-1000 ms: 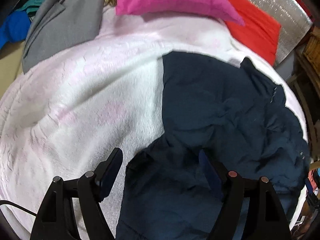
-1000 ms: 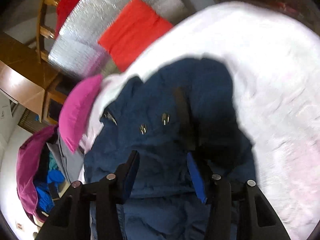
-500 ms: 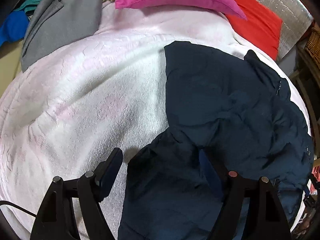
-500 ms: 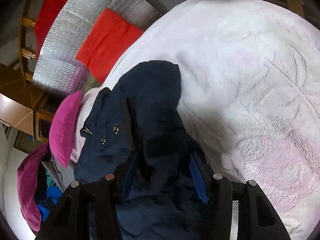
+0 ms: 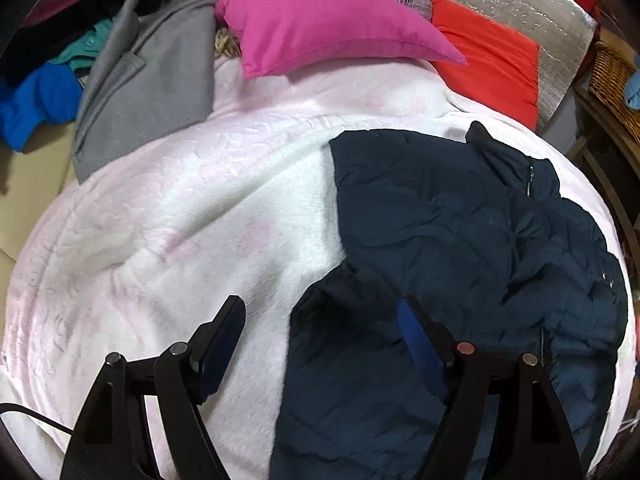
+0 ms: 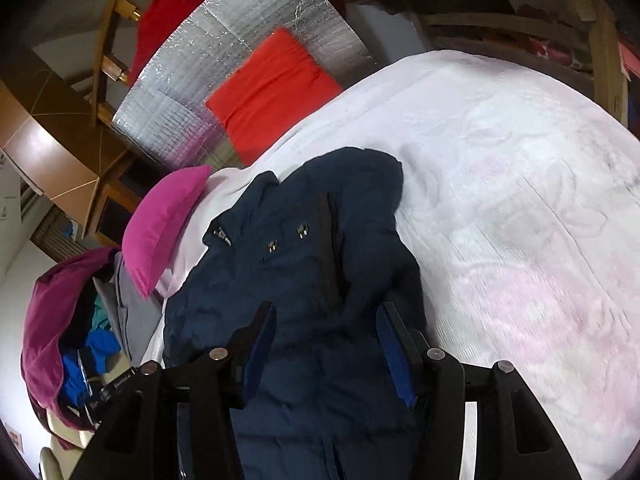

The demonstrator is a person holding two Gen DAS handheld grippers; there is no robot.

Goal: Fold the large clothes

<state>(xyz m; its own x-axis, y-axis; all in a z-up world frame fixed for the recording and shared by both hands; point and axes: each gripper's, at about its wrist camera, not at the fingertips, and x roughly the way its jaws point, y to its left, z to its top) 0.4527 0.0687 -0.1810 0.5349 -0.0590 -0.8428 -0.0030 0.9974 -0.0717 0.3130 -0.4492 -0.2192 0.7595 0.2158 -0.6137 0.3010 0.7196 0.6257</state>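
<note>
Spread navy puffer jacket (image 5: 460, 248) flat on pink blanket (image 5: 180, 220) for folding — left gripper (image 5: 320, 332) wide over its hem edge, right gripper (image 6: 326, 340) wide, both empty.

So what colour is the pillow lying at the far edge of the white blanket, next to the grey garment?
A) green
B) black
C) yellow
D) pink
D: the pink pillow rests on the white blanket, between the grey garment and an orange-red cushion.
</note>
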